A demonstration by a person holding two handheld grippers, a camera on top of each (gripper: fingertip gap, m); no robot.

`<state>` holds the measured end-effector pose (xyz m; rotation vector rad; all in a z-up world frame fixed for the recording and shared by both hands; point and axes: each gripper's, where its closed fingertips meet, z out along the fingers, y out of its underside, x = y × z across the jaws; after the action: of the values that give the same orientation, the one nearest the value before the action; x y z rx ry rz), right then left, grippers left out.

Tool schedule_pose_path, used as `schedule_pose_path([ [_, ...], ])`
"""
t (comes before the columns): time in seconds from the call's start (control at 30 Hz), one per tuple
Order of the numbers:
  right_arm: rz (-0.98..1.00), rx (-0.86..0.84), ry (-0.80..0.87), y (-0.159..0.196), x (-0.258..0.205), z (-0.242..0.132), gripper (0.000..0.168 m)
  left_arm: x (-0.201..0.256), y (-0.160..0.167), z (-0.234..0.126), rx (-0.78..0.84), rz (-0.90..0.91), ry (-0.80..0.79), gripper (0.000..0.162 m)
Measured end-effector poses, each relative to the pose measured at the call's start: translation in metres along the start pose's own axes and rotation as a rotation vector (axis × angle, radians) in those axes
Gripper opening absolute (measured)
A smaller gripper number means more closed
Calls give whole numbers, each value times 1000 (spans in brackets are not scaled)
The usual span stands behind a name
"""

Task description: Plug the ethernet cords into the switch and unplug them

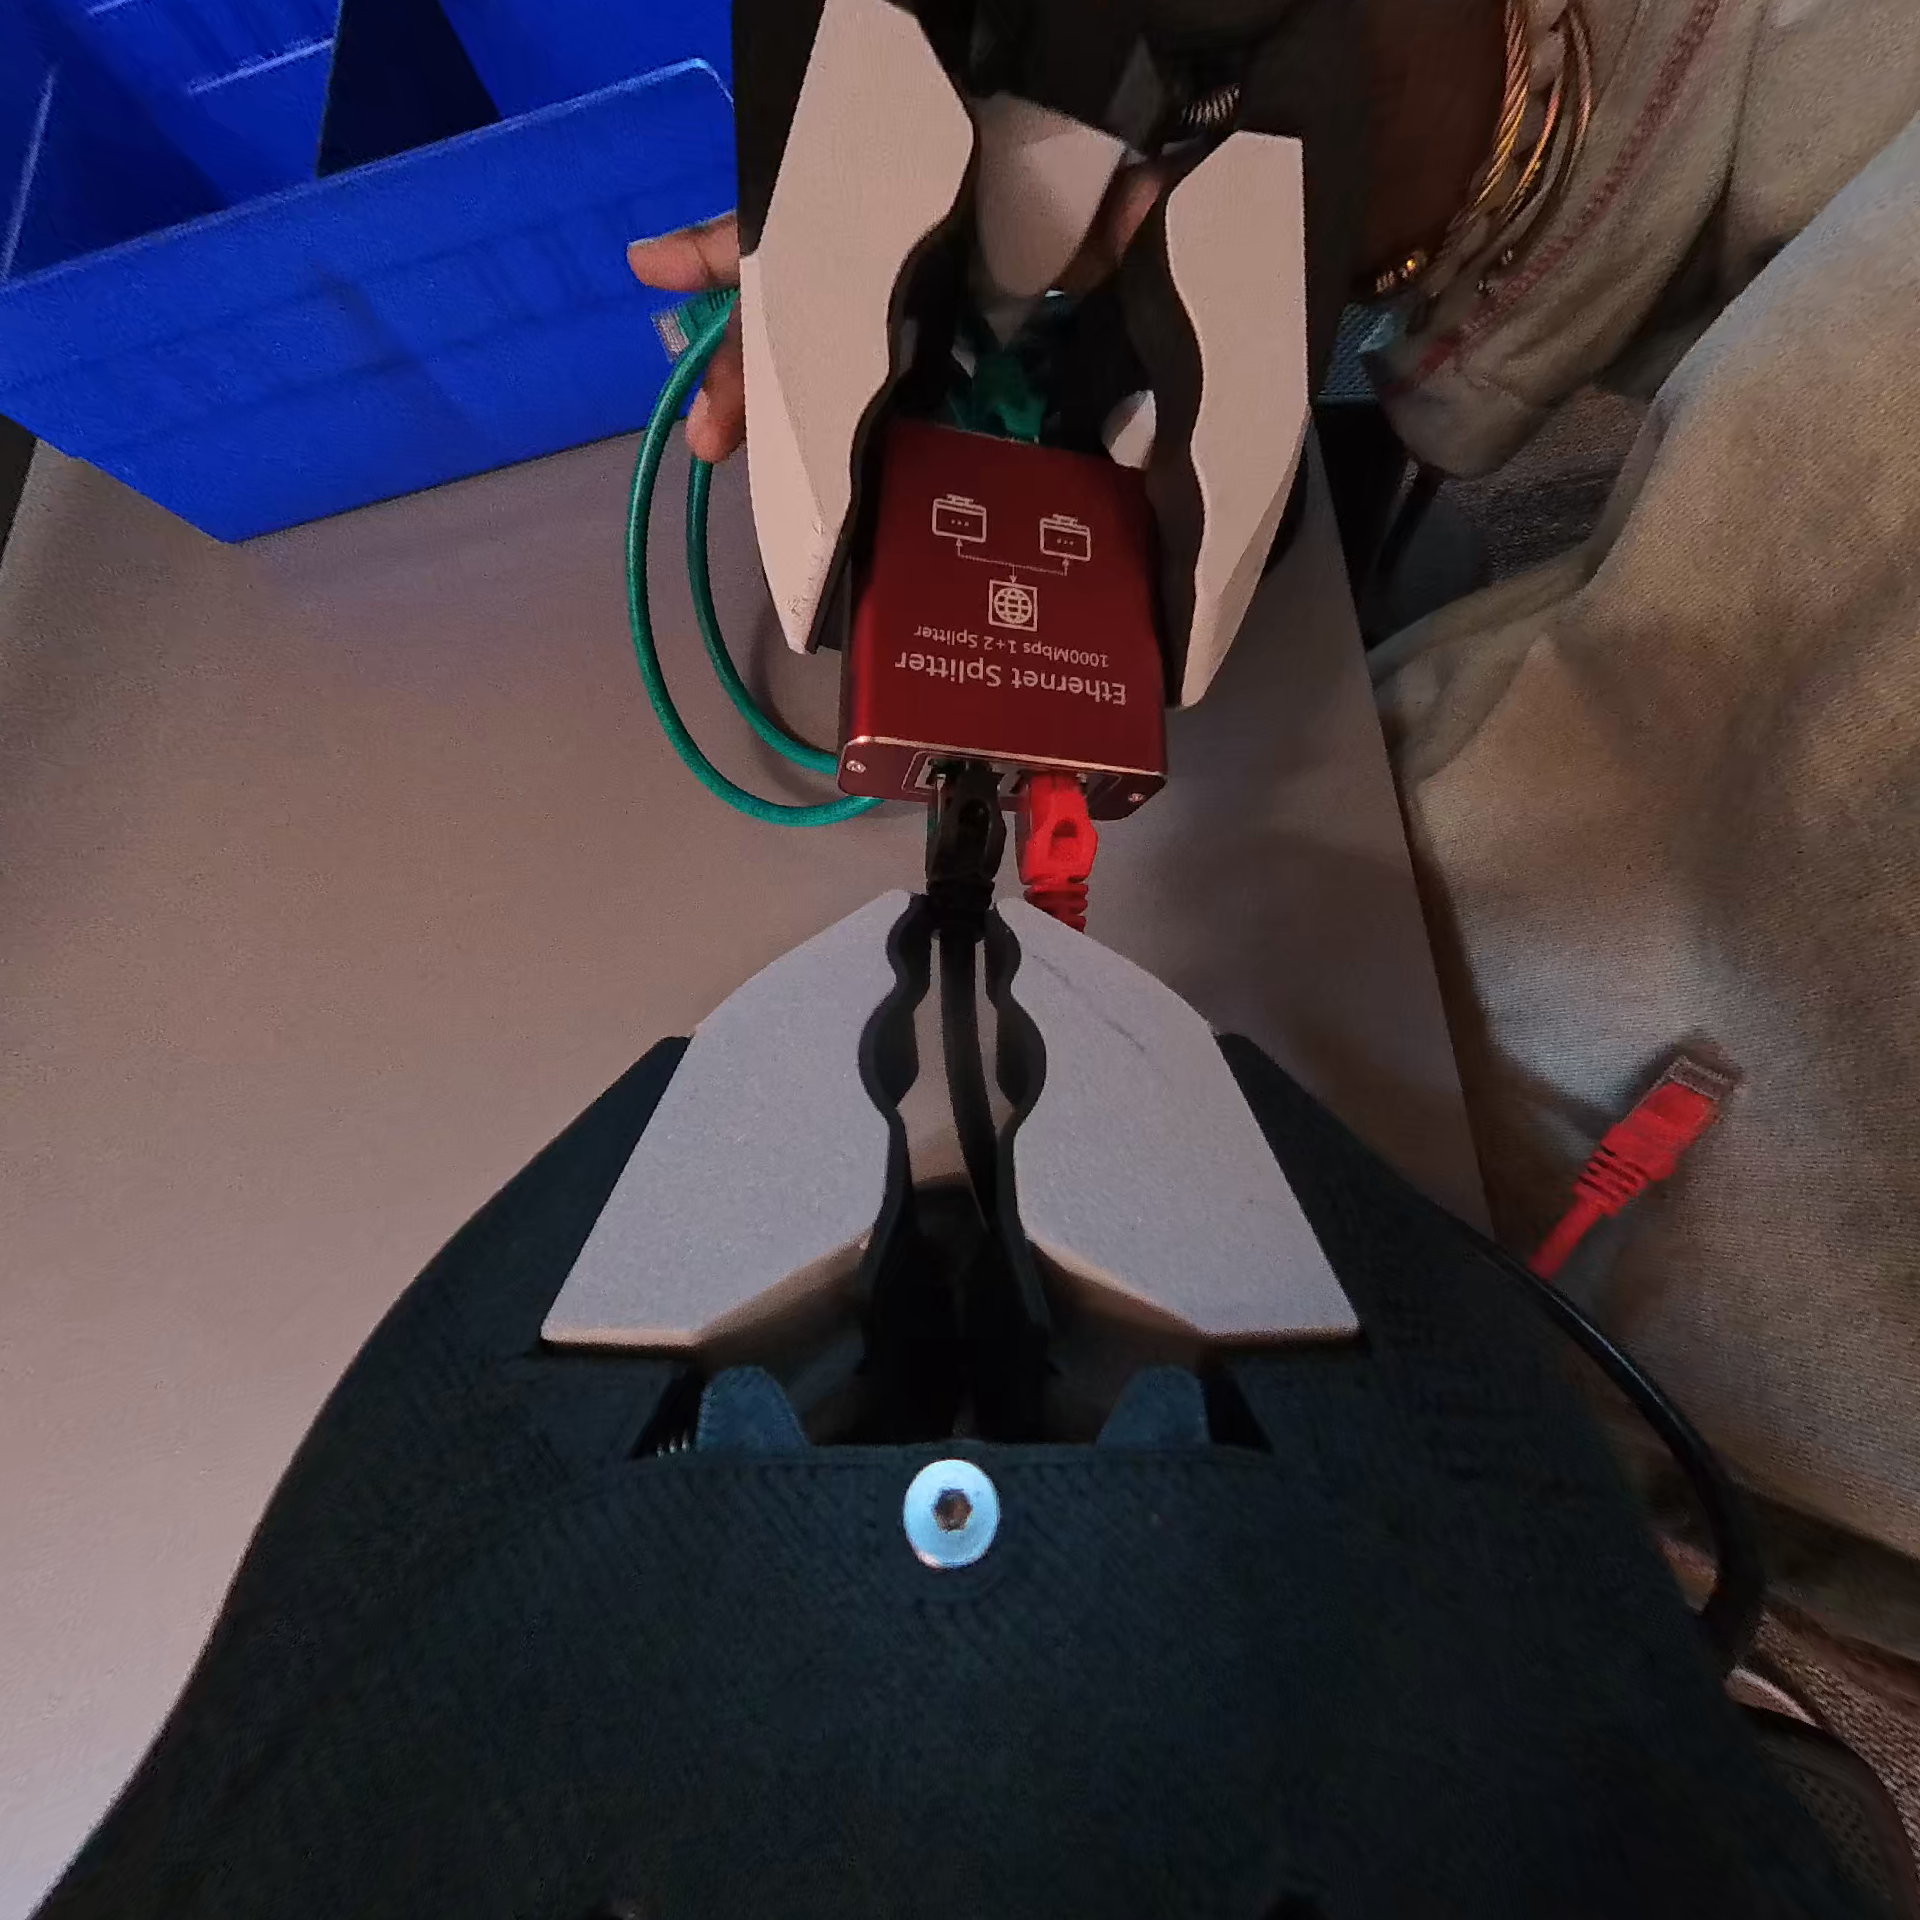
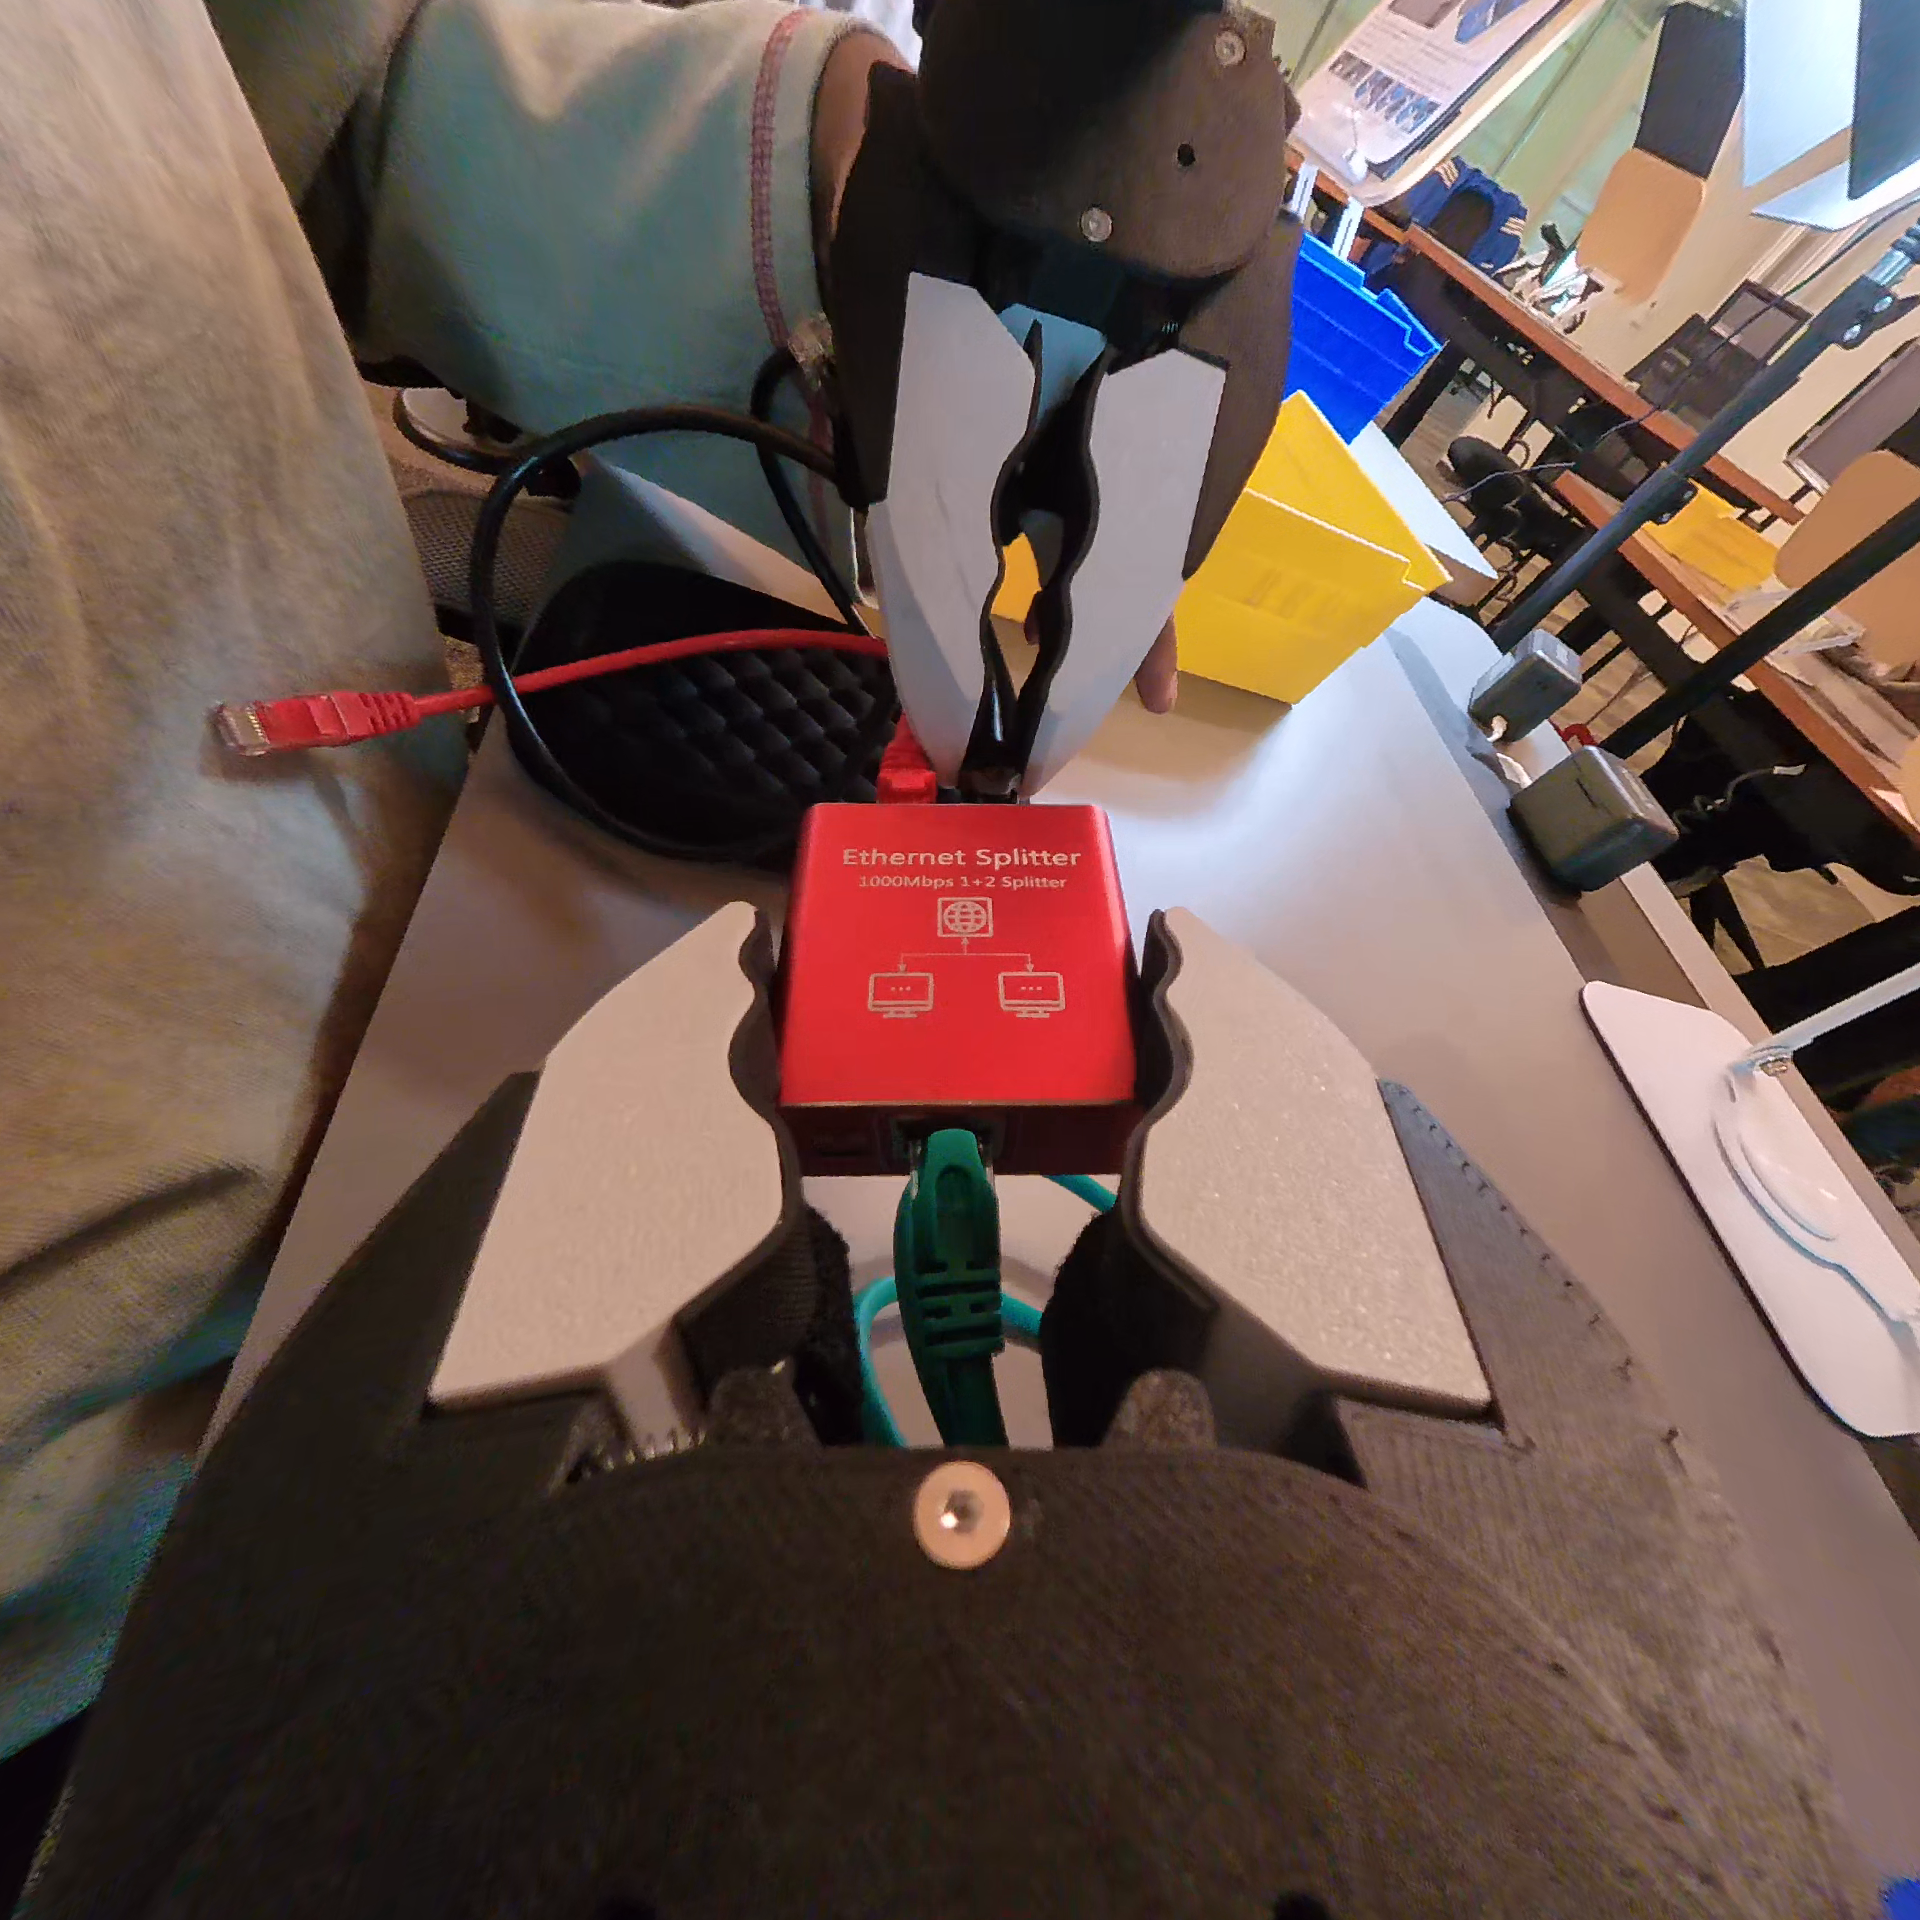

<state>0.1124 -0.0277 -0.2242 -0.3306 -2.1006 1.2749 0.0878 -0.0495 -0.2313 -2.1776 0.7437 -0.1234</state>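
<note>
A small red switch box (image 1: 1003, 603) (image 2: 956, 966) is held above the grey table. My right gripper (image 2: 956, 935) is shut on its two sides; it shows from the front in the left wrist view (image 1: 997, 644). My left gripper (image 1: 956, 904) is shut on a black cord (image 1: 961, 1039) just behind its plug (image 1: 961, 821), which sits at a port on the box's near face; it also shows in the right wrist view (image 2: 987, 758). A red plug (image 1: 1060, 842) sits in the port beside it. A green plug (image 2: 951, 1226) sits in the opposite face.
A blue bin (image 1: 343, 312) stands at the table's far left. A yellow bin (image 2: 1299, 561) stands behind the left gripper. The red cord's free plug (image 2: 301, 722) (image 1: 1652, 1132) rests against a person's beige clothing. The green cord (image 1: 675, 644) loops over the table. A white lamp base (image 2: 1766, 1195) lies right. Some 4 cm of space lies between my two pairs of fingers.
</note>
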Motion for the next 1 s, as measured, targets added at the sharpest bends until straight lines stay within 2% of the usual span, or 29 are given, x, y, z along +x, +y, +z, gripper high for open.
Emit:
schedule_pose_path([
  [0.1,-37,13,37,-4,5,-1,68,-7,-7,-9,22,36,-56,9],
  [0.2,-100,44,68,-20,11,-5,68,-25,-22,-33,93,50,-244,49],
  [0.27,-137,53,91,-31,15,-6,68,-34,-31,-54,134,72,-374,63],
  [0.37,-177,6,132,-31,27,-9,68,-43,-45,-99,279,112,-603,63],
  [0.57,-247,-52,245,-37,50,-23,68,-39,-38,-160,418,72,-832,63],
  [0.73,-363,-152,422,-49,81,-45,68,-37,-38,-195,599,34,-999,63],
  [0.83,-434,-186,566,-67,108,-70,68,-38,-35,-208,665,8,-1052,63],
  [1.0,-444,-148,888,-97,160,-138,68,-41,-29,-213,647,25,-1125,62],
])
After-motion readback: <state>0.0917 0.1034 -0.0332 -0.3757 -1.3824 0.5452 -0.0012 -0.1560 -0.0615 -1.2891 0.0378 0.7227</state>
